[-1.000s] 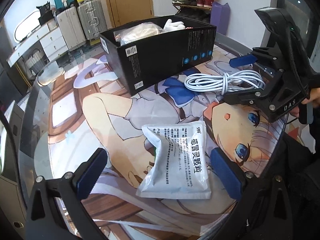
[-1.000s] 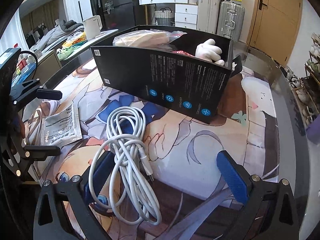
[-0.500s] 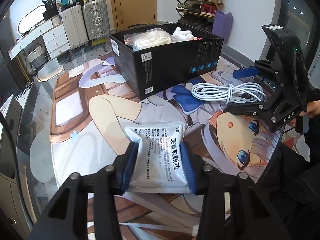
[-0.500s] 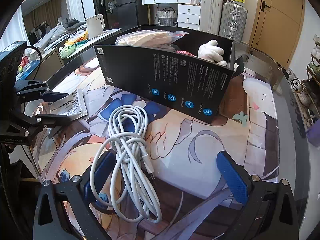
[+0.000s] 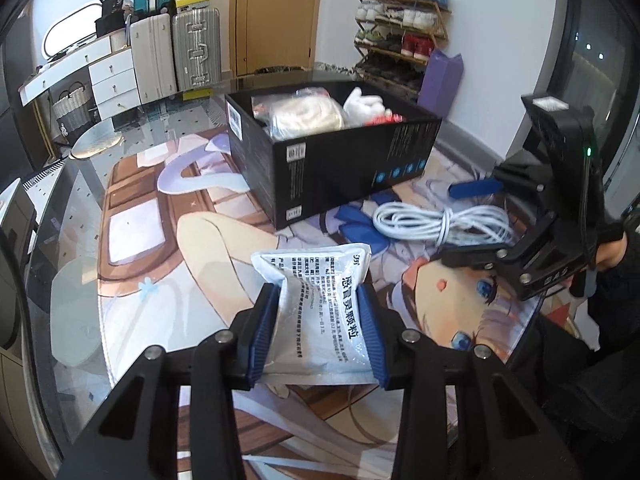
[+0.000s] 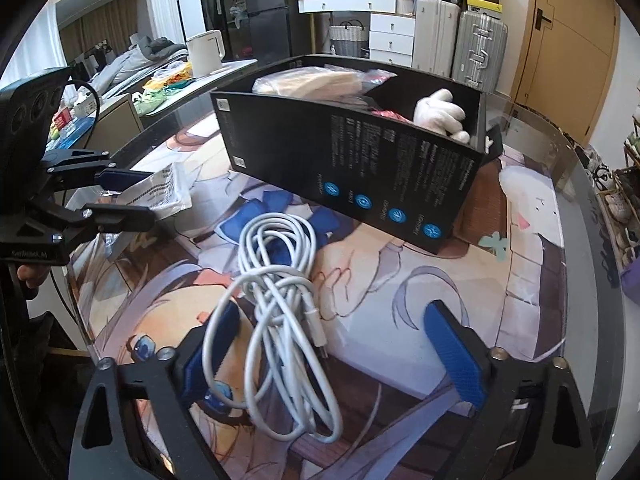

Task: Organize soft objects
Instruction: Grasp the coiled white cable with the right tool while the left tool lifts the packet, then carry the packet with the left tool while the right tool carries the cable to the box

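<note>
Left gripper [image 5: 318,330] clamped on white pouch [image 5: 320,312]; right gripper [image 6: 336,344] wide, closing around white cable [image 6: 276,280].

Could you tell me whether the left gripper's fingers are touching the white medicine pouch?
Touching. In the left wrist view, both blue fingers press the white medicine pouch's sides, which buckle inward between them.
</note>
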Tool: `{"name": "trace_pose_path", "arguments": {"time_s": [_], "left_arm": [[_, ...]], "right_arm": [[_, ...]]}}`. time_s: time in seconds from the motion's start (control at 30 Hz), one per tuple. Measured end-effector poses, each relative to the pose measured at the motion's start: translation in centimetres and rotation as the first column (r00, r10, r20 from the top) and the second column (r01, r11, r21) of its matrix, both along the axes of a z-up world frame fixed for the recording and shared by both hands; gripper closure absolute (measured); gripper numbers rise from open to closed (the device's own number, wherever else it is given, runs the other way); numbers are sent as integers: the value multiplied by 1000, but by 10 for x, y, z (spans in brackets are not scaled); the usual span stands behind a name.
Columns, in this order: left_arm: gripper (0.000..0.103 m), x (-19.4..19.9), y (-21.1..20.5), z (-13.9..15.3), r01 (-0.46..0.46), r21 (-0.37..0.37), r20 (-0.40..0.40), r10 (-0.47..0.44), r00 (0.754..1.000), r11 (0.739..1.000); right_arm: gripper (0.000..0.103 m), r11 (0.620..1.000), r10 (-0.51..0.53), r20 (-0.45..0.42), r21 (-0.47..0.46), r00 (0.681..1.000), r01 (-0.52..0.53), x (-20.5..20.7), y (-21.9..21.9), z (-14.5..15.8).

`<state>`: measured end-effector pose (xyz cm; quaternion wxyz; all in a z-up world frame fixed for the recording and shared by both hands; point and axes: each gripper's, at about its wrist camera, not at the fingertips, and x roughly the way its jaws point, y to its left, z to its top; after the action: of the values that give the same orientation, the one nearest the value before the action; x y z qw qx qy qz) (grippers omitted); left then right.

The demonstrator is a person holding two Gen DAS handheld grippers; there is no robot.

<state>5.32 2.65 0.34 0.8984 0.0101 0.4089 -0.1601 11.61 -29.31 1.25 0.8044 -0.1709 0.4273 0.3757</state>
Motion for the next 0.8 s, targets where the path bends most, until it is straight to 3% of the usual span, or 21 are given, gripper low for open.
{"name": "trace_pose_path", "arguments": {"time_s": [0.07,0.43,0.63,0.8], "left_arm": [[63,0,1,3,-9,-14,10,10,1000,1000],[63,-2,1,16,-29,-70,58,33,998,997],[63,0,3,21,-57,-96,74,64,995,994],[63,1,6,32,-91,-113,108,103,989,989]], "right_arm": [[27,1000,12,-2,10,1000,-12,-2,1,2],[61,995,95,-14,44,995,-94,-11,6,5],[70,995,92,3,49,996,-92,-12,8,5],[70,993,85,22,78,996,-86,-13,0,16]]}}
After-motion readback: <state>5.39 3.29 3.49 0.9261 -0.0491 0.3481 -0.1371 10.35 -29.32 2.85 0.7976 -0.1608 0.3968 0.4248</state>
